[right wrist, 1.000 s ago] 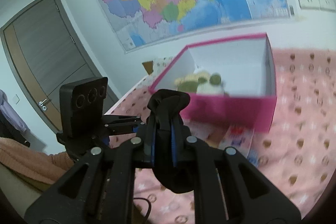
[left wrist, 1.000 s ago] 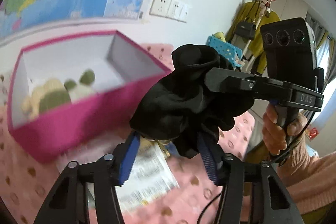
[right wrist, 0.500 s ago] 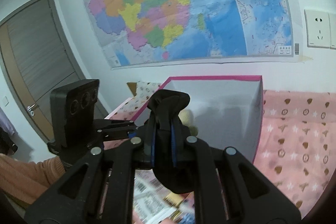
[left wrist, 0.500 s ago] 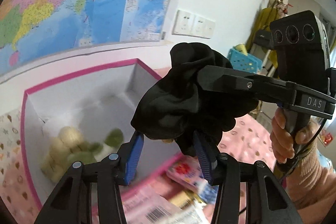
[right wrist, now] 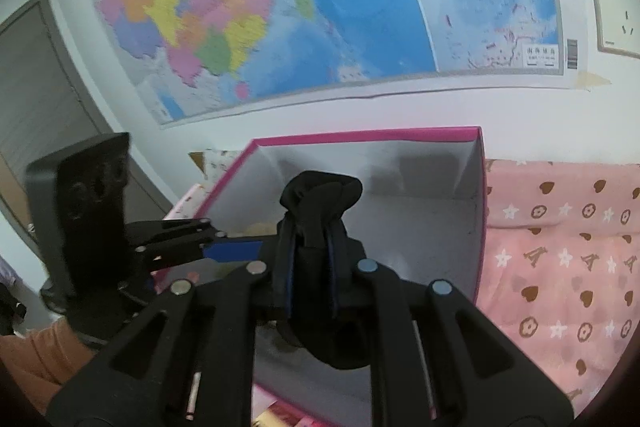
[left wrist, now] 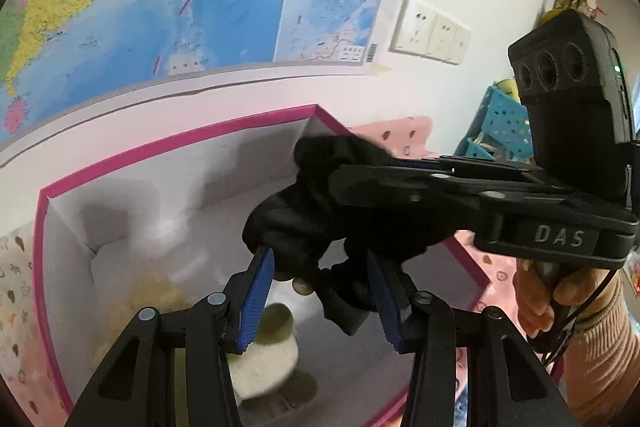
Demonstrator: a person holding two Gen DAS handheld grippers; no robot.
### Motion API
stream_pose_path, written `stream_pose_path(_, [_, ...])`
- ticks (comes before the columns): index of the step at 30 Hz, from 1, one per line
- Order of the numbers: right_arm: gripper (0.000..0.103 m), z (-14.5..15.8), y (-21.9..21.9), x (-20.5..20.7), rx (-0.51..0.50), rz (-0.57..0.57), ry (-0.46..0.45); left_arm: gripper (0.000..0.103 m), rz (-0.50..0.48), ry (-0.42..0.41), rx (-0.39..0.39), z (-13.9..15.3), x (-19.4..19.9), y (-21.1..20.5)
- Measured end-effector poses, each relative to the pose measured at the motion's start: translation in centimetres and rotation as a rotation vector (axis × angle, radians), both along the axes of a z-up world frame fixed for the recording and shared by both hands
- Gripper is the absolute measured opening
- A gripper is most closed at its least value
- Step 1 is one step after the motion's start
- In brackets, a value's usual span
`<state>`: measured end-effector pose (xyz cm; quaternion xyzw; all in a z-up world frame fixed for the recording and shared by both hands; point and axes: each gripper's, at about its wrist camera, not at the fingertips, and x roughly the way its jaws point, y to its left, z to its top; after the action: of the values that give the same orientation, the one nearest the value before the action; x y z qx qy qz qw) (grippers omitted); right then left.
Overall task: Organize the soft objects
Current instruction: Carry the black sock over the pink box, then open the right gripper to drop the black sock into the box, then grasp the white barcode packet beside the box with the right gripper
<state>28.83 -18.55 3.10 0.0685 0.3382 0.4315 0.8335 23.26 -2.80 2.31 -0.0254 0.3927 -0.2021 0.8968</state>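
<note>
A black cloth bundle [left wrist: 316, 223] hangs over the open pink box [left wrist: 168, 143], which has a white inside. My right gripper [right wrist: 310, 231] is shut on the bundle [right wrist: 320, 195], seen from the side in the left wrist view [left wrist: 400, 183]. My left gripper [left wrist: 320, 267] is open, its blue pads [left wrist: 256, 291] on either side of the bundle's lower part without pinching it. A cream and green plush toy [left wrist: 264, 355] lies on the box floor below. The box also shows in the right wrist view [right wrist: 478, 187].
A pink patterned bedspread [right wrist: 560, 267] lies under and around the box. A large map [right wrist: 320, 7] and wall sockets [left wrist: 430, 31] are on the wall behind. A teal basket [left wrist: 496, 123] stands at the far right. Printed packets [right wrist: 280, 417] lie in front of the box.
Both grippers moved forward with the black bundle, from in front of the box to above its inside. The left jaws stay spread around the bundle.
</note>
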Motion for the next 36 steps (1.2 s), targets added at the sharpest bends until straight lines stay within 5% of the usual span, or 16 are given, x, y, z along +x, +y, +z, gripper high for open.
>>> stream_pose_path(10, [0.025, -1.1, -0.3, 1.3, -0.054, -0.099, 0.020, 0.048, 0.040, -0.012, 0.024, -0.4, -0.3, 0.3])
stream_pose_path(27, [0.038, -0.1, -5.1, -8.8, 0.052, -0.031, -0.019, 0.053, 0.002, -0.162, -0.034, 1.9, -10.1, 1.1])
stream_pose_path(36, [0.048, -2.8, -7.0, -13.5, 0.014, -0.042, 0.004, 0.056, -0.028, -0.108, -0.054, -0.5, -13.0, 0.8])
